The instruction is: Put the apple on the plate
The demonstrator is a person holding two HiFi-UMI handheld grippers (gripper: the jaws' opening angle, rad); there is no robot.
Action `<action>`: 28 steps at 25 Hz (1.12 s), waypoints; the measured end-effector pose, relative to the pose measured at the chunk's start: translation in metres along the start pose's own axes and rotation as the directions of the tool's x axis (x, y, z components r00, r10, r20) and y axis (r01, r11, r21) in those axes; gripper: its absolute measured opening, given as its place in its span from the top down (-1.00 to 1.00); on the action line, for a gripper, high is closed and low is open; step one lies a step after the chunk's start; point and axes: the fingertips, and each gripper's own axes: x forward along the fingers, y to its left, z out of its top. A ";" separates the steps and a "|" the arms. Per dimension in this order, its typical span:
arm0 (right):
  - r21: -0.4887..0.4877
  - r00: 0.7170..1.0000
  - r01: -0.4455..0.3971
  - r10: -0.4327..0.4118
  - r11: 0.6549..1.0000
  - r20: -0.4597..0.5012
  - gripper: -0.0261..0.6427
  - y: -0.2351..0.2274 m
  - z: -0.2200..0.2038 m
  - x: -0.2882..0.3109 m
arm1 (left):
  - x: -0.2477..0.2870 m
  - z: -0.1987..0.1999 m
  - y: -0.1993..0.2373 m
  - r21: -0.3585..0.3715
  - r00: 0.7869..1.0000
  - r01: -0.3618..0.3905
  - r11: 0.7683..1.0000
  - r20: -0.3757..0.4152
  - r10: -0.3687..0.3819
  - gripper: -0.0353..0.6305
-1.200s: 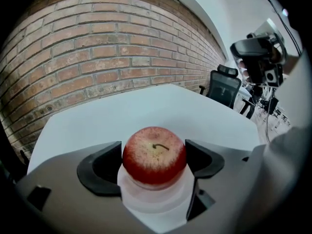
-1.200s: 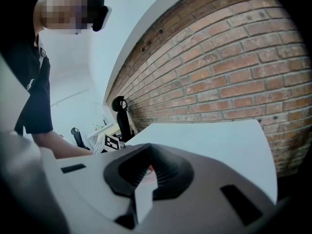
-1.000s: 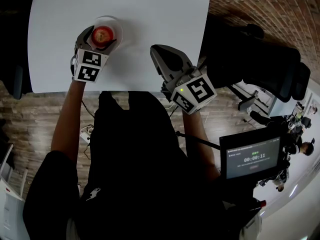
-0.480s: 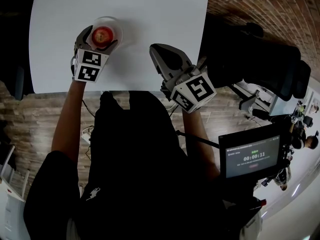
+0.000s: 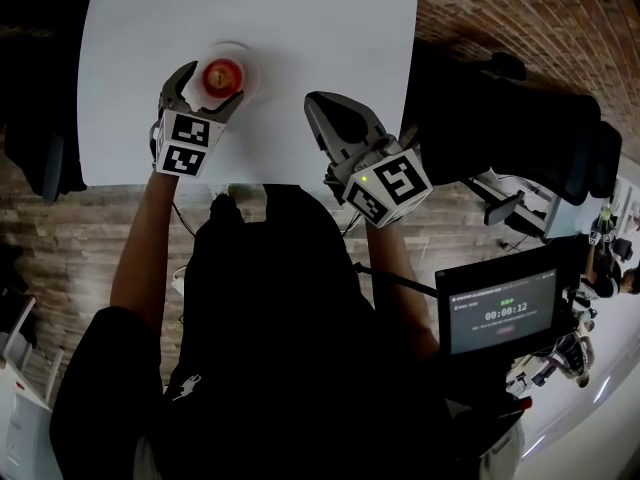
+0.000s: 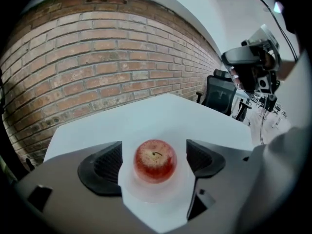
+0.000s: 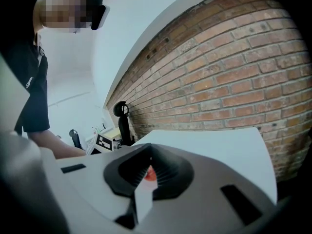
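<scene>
Apple (image 5: 224,76) on plate (image 5: 247,66); left tool (image 6: 154,152), jaws just opened astride it, should lift straight clear; right tool (image 5: 316,106) clenched, empty.

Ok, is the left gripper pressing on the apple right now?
No: the left gripper, jaws just opened wider, has a gap either side of the apple, which sits on the plate.

In the right gripper view, the round red apple (image 7: 150,173) shows only as a sliver through the slit between the black ribbed fingers (image 7: 168,172) of the right gripper (image 7: 148,168). In the head view, the left gripper (image 5: 212,88) covers the near rim of the small white round plate (image 5: 248,68). The picture's top edge cuts off the white worktop (image 5: 320,28). The fine print on the dark screen (image 5: 503,311) is too small to read.
</scene>
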 end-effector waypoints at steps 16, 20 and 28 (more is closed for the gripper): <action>-0.048 0.995 0.018 -0.013 0.999 0.099 0.91 0.058 0.019 -0.006 | -0.086 0.033 -0.002 0.015 0.985 -0.007 1.000 0.170 0.004 0.68; -0.061 0.993 0.023 -0.015 0.998 0.116 0.91 0.057 0.023 -0.007 | -0.093 0.044 -0.008 0.025 0.981 0.007 1.000 0.194 -0.011 0.78; -0.087 0.986 0.039 -0.024 0.995 0.168 0.91 0.093 0.036 -0.018 | -0.142 0.045 -0.011 0.057 0.973 0.014 0.998 0.230 -0.026 0.87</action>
